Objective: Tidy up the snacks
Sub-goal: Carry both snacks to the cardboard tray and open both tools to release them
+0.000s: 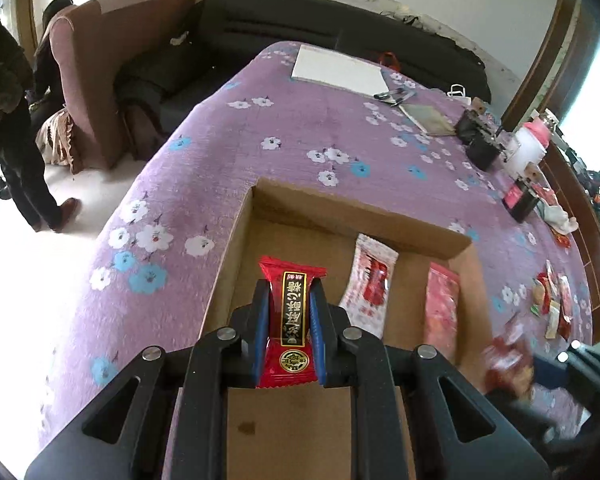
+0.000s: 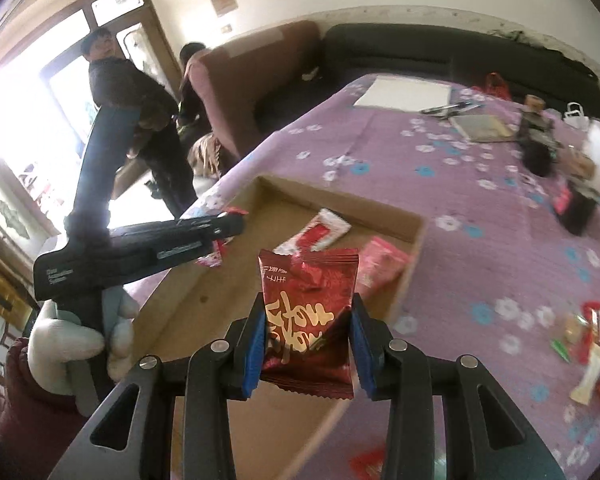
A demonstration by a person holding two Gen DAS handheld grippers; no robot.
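Gripping packets [image 1: 290, 320] [image 2: 308, 324] above the box's [image 1: 236, 248] rim.

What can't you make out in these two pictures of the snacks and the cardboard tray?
- Left wrist view: the right gripper and its dark red foil packet are motion-blurred.
- Left wrist view: the near end of the brown cardboard tray is hidden behind the left gripper.
- Right wrist view: the loose snack pile is blurred and cut by the edge.
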